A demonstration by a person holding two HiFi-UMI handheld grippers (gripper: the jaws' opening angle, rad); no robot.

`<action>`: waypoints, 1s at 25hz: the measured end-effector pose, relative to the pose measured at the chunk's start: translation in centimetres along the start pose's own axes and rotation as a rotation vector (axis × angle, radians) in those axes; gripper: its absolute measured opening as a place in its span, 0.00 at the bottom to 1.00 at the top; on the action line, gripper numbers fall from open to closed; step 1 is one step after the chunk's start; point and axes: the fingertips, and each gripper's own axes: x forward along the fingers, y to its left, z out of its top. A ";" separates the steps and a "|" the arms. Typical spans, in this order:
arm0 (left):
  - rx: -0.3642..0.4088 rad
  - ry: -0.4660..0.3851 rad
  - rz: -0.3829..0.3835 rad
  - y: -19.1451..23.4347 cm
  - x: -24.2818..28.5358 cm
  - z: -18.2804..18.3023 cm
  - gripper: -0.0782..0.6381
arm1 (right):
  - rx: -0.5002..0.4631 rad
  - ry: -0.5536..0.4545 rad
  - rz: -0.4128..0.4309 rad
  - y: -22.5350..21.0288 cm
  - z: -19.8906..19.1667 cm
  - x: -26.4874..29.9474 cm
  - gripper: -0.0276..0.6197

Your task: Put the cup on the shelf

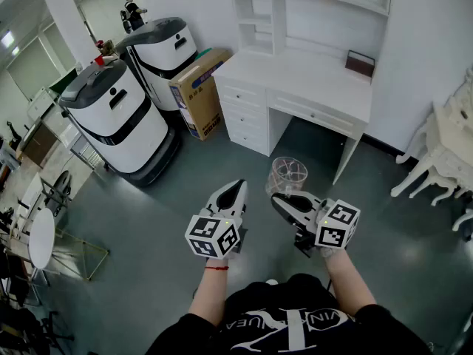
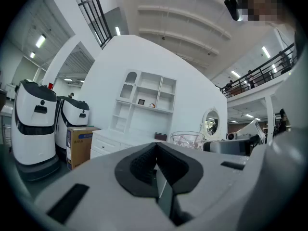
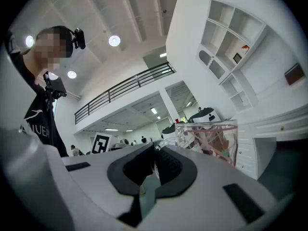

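A clear plastic cup (image 1: pixel 287 176) with a coloured pattern hangs in the air above the grey floor, in front of the white desk (image 1: pixel 310 80). My right gripper (image 1: pixel 278 197) is shut on the cup (image 3: pixel 208 141) at its near side; the jaws meet at the cup's handle. My left gripper (image 1: pixel 239 186) is shut with nothing in it, level with the right one and a little to its left. The white shelf unit (image 1: pixel 318 9) rises from the back of the desk, with open compartments (image 2: pixel 147 97). The cup (image 2: pixel 186 139) also shows in the left gripper view.
Two white wheeled robots (image 1: pixel 118 113) (image 1: pixel 159 50) stand at the left, with a cardboard box (image 1: pixel 199 87) between them and the desk drawers (image 1: pixel 247 113). A white ornate chair (image 1: pixel 440 146) is at the right. A round table (image 1: pixel 41 235) stands far left.
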 end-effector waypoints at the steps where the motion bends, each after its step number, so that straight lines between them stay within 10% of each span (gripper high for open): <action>1: -0.001 0.000 0.002 0.6 0.2 0.0 0.12 | 0.002 -0.001 -0.001 -0.3 -0.1 0.5 0.06; 25: -0.067 0.030 0.067 16.9 18.7 2.6 0.12 | 0.055 0.070 0.037 -21.5 4.5 14.0 0.06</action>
